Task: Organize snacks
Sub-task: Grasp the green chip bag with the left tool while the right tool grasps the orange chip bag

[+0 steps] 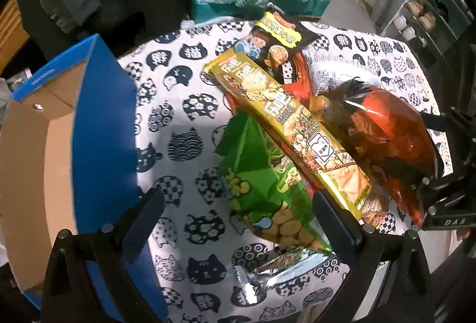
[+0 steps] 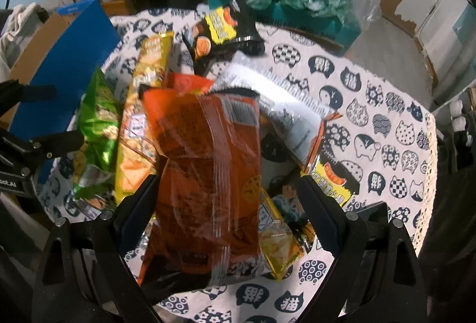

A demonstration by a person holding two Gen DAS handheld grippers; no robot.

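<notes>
Snacks lie heaped on the cat-print surface (image 1: 178,120) beside the blue box (image 1: 104,129). Right claw (image 2: 229,195) spread wide around the orange bag (image 2: 205,162); left claw (image 1: 238,204) released above the green bag (image 1: 261,183). Light, crinkly, slippery packs: probably best pinched at a flat sealed edge.

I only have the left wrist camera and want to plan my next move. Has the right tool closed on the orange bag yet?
Observer: No. The right wrist view shows the right tool open, with the orange bag lying between its two fingers.
Operator: Is anything hidden under that bag?
Observer: Yes, a second yellow packet pokes out beneath its near end.
Operator: Is there anything else on that side?
Observer: A second black and yellow packet lies partly under the white packet.
</notes>
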